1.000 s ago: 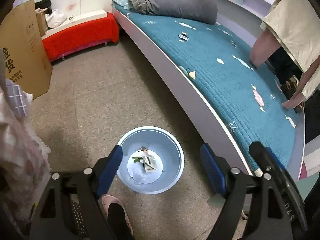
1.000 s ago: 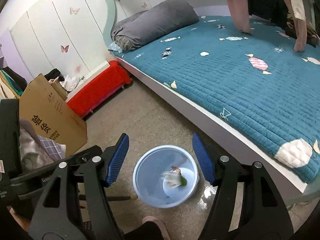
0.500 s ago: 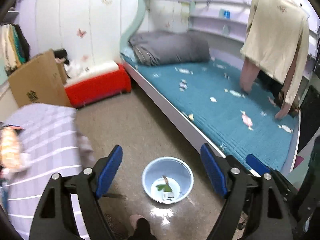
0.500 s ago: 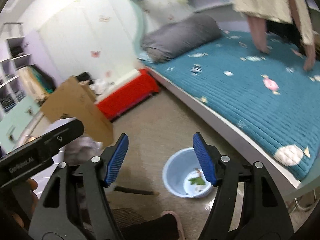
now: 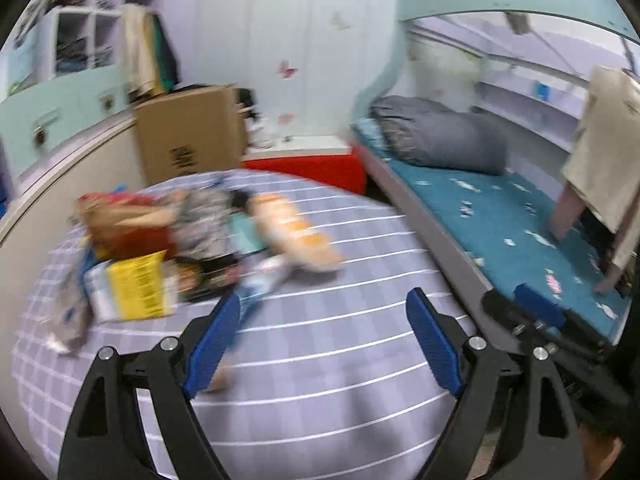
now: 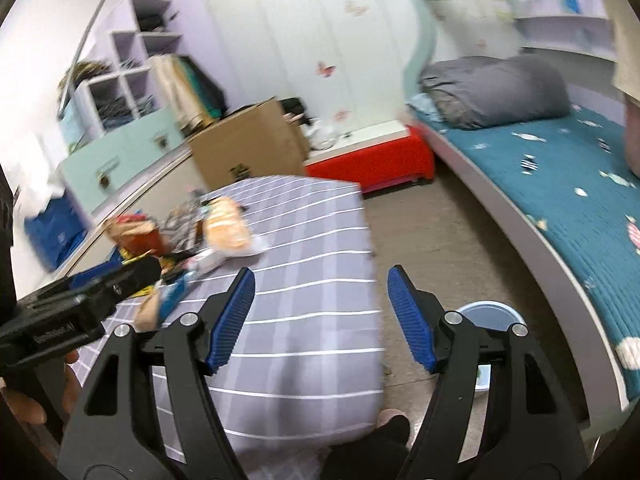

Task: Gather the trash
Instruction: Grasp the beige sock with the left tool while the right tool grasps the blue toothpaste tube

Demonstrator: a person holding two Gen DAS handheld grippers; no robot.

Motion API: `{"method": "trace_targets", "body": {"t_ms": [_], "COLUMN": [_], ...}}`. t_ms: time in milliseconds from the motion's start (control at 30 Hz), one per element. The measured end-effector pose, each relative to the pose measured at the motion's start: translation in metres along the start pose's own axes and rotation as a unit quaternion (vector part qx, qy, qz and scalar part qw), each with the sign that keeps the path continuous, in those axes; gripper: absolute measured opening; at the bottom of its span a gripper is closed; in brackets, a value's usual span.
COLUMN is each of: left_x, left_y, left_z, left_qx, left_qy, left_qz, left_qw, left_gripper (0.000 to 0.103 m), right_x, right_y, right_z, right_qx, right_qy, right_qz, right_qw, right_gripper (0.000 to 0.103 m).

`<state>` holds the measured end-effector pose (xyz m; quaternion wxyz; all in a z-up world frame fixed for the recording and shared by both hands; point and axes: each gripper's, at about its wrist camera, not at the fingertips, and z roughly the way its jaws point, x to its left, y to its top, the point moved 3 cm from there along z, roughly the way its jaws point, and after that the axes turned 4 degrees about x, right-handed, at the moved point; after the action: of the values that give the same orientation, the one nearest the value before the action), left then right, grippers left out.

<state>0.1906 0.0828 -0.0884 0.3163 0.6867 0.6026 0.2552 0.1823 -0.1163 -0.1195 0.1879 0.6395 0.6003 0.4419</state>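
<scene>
Trash pile [image 5: 168, 248] on checked cloth [image 5: 320, 360], labels blurred/unreadable, left tool [image 5: 324, 340] opening, right tool [image 6: 320, 316] apart, both empty

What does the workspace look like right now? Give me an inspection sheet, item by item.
Surface: checked grey tablecloth, near part bare.
Job's things: trash pile of wrappers and packets at the cloth's far left, blurred; blue basin on the floor between table and bed.
Clutter: cardboard box, red bench.
Grippers: left gripper opening, nothing between its fingers; right gripper open, empty.
Cables: nothing seen.
Surroundings: grey bedding, butterfly wardrobe, hanging clothes.
</scene>
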Motion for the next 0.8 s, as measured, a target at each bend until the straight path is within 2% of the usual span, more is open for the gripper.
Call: {"method": "trace_targets", "body": {"t_ms": [33,200,333,367,400,433,500,567,700,800], "left_x": [0.017,0.057,0.072,0.077,0.078,0.079,0.084,0.086,0.104,0.120], "left_y": [-0.005,-0.025,-0.033,-0.034,-0.035,-0.037,-0.041,-0.045,-0.044,-0.039], "left_z": [-0.001,0.009,0.023,0.027,0.029,0.033,0.041,0.042,0.026,0.014], "left_qx": [0.006,0.031,0.050,0.055,0.055,0.062,0.080,0.084,0.054,0.034], "left_qy": [0.011,0.034,0.013,0.008,0.005,0.000,-0.021,-0.033,-0.037,-0.021], "left_qz": [-0.010,-0.024,-0.053,-0.056,-0.055,-0.054,-0.059,-0.067,-0.095,-0.106], "left_qw": [0.9999,0.9987,0.9973,0.9969,0.9969,0.9966,0.9948,0.9936,0.9933,0.9935], "left_gripper": [0.083,0.083,0.083,0.079,0.070,0.065,0.043,0.032,0.026,0.025], "right_x": [0.011,0.050,0.069,0.071,0.073,0.075,0.078,0.084,0.099,0.116], "right_y": [0.000,-0.009,-0.018,-0.019,-0.021,-0.021,-0.021,-0.021,-0.020,-0.019], "right_z": [0.007,0.033,0.044,0.046,0.047,0.050,0.053,0.058,0.068,0.083], "right_qx": [0.010,0.052,0.075,0.078,0.081,0.086,0.092,0.100,0.111,0.127], "right_qy": [0.007,0.033,0.035,0.034,0.035,0.036,0.037,0.039,0.049,0.051], "right_qz": [-0.007,-0.027,-0.036,-0.039,-0.041,-0.040,-0.040,-0.038,-0.043,-0.050], "right_qw": [1.000,0.998,0.996,0.996,0.995,0.995,0.994,0.994,0.992,0.989], "right_gripper": [0.068,0.068,0.068,0.068,0.068,0.068,0.068,0.068,0.068,0.068]}}
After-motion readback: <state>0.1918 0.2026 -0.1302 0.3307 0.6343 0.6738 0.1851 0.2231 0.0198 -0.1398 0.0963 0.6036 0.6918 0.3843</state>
